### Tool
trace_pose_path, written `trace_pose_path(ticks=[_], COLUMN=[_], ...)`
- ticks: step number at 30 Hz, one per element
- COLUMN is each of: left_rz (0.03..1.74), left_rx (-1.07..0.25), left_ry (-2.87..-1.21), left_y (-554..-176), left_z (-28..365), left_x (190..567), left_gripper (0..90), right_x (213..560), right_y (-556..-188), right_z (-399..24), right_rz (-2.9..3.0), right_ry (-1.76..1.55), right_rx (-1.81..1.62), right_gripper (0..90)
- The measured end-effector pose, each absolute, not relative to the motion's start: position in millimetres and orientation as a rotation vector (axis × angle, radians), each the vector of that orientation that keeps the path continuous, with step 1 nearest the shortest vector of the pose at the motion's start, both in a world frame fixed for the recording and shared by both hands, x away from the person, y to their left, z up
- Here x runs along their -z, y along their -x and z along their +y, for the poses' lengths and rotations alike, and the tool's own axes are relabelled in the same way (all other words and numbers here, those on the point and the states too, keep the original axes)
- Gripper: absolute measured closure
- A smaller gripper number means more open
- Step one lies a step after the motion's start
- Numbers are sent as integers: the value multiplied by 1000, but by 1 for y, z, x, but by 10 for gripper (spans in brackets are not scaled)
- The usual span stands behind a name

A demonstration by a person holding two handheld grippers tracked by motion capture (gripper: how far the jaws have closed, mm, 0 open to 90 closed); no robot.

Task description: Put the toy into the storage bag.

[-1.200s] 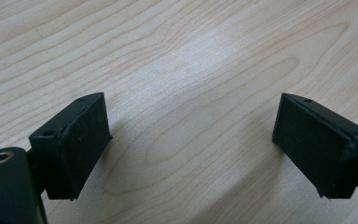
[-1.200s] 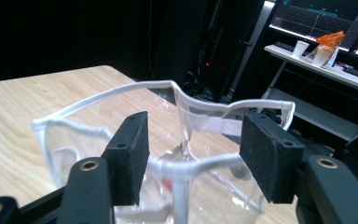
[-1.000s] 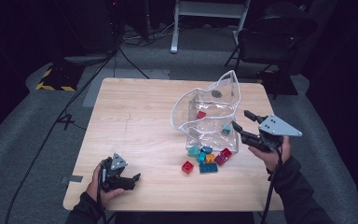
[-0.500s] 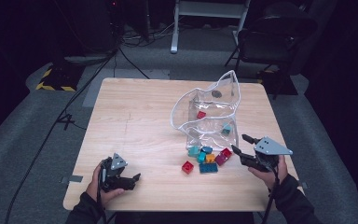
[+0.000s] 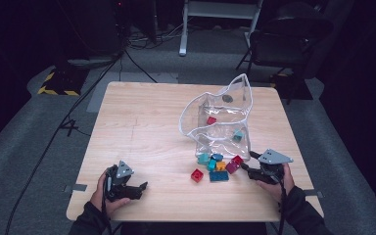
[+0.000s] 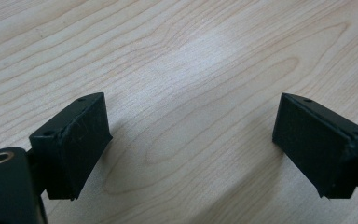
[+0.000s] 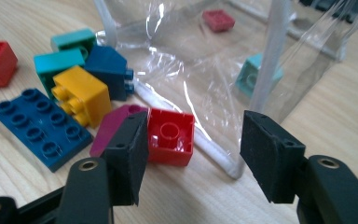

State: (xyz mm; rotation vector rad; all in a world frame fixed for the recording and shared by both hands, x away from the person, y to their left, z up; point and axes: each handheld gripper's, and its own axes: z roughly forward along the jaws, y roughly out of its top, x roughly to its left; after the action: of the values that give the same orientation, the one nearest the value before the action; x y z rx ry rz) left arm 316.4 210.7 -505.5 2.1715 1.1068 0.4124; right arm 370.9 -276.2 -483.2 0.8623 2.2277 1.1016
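My left gripper (image 5: 142, 186) rests on the table (image 5: 142, 122) at its near left corner, well apart from everything else. The bag (image 5: 220, 117) lies right of centre, mouth towards the left, with two bricks (image 5: 211, 120) inside it. Just near of the bag sits a cluster of loose bricks (image 5: 217, 166), one brick (image 5: 197, 175) slightly left of them. My right gripper (image 5: 247, 166) is just right of that cluster, its jaws either side of one brick (image 7: 170, 136) without pressing it.

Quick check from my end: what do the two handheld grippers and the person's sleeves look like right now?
Both are black two-jaw tools. The left gripper and the right gripper each carry a grey three-cornered plate on top. Their jaws end in flat black rectangular pads with small screw holes. A dark cable trails from the right one. The sleeves are dark.
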Motion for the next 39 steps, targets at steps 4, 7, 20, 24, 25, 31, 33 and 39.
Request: trace_pose_path(ticks=[4,7,20,24,25,31,33,39], left_rz=[1106,1107,1110,1107,1110,1107,1107,1106], left_rx=[-413,-413,-410,-414,-411,-414,-412,-412], left_ry=[-2172,-2171,-2170,-2172,-2170,-2171,-2171,-2172], left_y=[-316,-316,-316,-316,-316,-316,-316,-316], left_z=[211,211,211,211,211,211,211,211], left_x=[505,506,506,506,506,506,505,505], left_gripper=[112,112,112,112,112,112,112,112], right_x=[490,496,500,503,503,505,505,504], right_y=[-374,-377,-375,-378,-379,-381,-381,-379], right_z=[-275,-275,-260,-255,-255,-252,-253,-257], right_rz=[2248,2265,2312,2323,2324,2329,2326,2316], right_ry=[-868,-883,-839,-844,-850,-862,-866,-868], right_rx=[-1093,-1096,-1097,-1084,-1078,-1057,-1054,-1069], right_gripper=[437,447,430,431,437,533,560,593])
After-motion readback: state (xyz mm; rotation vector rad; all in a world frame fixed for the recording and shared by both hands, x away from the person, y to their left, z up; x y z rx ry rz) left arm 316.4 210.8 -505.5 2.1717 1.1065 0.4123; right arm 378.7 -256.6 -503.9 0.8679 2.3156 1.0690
